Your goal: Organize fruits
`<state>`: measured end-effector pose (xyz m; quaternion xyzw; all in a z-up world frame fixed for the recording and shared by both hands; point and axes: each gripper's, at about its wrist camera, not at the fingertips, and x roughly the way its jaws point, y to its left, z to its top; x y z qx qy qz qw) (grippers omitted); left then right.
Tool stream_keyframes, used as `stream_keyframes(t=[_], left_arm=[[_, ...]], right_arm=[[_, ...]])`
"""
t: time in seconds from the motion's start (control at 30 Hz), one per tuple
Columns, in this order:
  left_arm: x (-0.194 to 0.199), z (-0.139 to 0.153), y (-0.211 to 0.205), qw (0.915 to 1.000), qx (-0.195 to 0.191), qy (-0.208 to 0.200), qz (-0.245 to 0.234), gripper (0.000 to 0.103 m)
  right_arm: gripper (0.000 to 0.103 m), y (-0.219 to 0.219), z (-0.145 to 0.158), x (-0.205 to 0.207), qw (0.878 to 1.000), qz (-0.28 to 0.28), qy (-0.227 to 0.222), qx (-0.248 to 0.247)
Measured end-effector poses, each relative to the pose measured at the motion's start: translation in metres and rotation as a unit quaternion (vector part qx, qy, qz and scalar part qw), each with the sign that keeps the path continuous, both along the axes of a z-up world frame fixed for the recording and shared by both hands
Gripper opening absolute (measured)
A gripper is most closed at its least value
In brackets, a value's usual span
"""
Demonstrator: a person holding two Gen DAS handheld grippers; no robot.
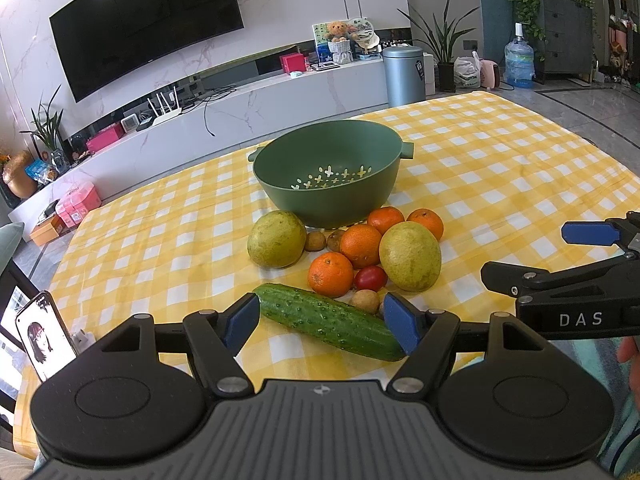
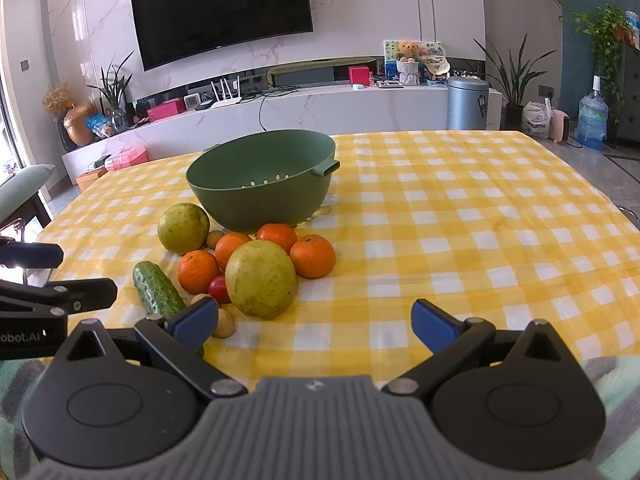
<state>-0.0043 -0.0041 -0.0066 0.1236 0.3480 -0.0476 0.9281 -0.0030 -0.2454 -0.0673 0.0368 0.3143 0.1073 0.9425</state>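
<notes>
A green colander bowl [image 1: 328, 200] [image 2: 260, 204] stands empty on the yellow checked cloth. In front of it lie two big yellow-green fruits [image 1: 276, 239] [image 1: 410, 256], several oranges [image 1: 331, 274] [image 2: 312, 256], a cherry tomato [image 1: 371, 278] [image 2: 219, 289], three small brown fruits [image 1: 365, 300] and a cucumber [image 1: 328, 320] [image 2: 158, 290]. My left gripper [image 1: 322, 322] [image 2: 68, 272] is open, hovering near the table's front, and the cucumber shows between its blue pads. My right gripper [image 2: 314, 320] [image 1: 524, 252] is open to the right of the pile with nothing between its fingers.
A phone on a stand [image 1: 44, 334] sits at the table's left front corner. The checked cloth [image 2: 480, 240] stretches to the right of the fruit. Beyond the table are a TV console [image 2: 320, 104] and a grey bin [image 2: 466, 102]. A hand [image 1: 628, 352] shows at the right edge.
</notes>
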Motion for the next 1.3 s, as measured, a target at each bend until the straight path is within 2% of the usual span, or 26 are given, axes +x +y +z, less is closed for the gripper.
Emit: stream_keyframes(t=[1.03, 1.17, 1.3], left_arm=[[0.001, 0.000, 0.000, 1.0000, -0.001, 0.002, -0.001, 0.083], [0.000, 0.000, -0.011, 1.0000, -0.001, 0.002, -0.005, 0.083], [0.007, 0.005, -0.009, 0.9999, 0.013, -0.005, -0.008, 0.082]], right_arm=[[0.099, -0.001, -0.001, 0.000, 1.000, -0.001, 0.002, -0.001], [0.099, 0.000, -0.002, 0.002, 1.000, -0.004, 0.008, -0.003], [0.099, 0.002, -0.002, 0.006, 1.000, -0.006, 0.013, -0.001]])
